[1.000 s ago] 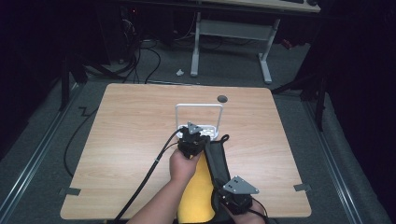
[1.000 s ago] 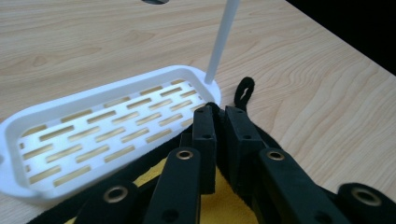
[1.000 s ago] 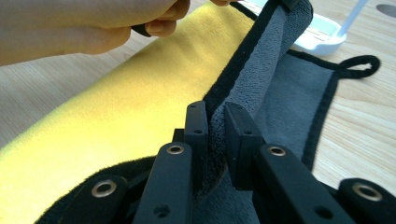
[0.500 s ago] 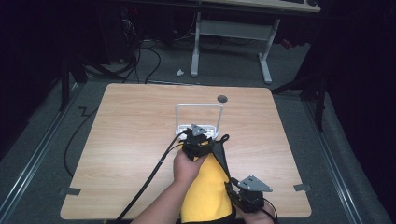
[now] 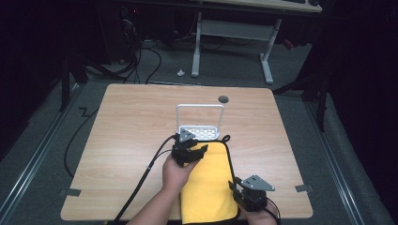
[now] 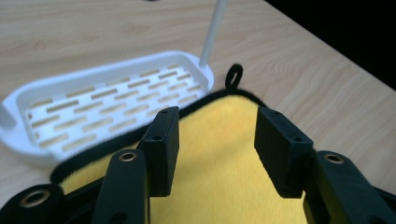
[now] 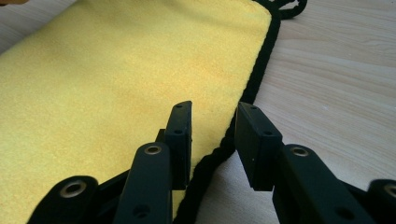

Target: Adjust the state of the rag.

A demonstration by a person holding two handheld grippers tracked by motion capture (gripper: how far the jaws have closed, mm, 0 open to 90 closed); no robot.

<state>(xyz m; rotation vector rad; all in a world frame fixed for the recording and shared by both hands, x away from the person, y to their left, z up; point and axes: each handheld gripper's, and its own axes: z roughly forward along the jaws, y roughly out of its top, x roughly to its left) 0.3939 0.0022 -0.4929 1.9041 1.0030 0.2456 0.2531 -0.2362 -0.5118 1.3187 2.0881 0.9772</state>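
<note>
Yellow cloth (image 5: 209,187) is lying flat on the table (image 5: 126,122), its far edge touching the white rack (image 5: 199,132), while the left gripper (image 6: 212,135) is hovering spread above it and the right gripper (image 7: 212,135) is straddling its black edge, jaws apart.

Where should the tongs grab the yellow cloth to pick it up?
Probably by its black-trimmed right edge, coming in from the bare table on the right. The yellow cloth lies flat, so its middle gives nothing to pinch, while the edge is a raised cord. The right tongs already stand open astride it. The hanging loop at the far corner is another option.
</note>
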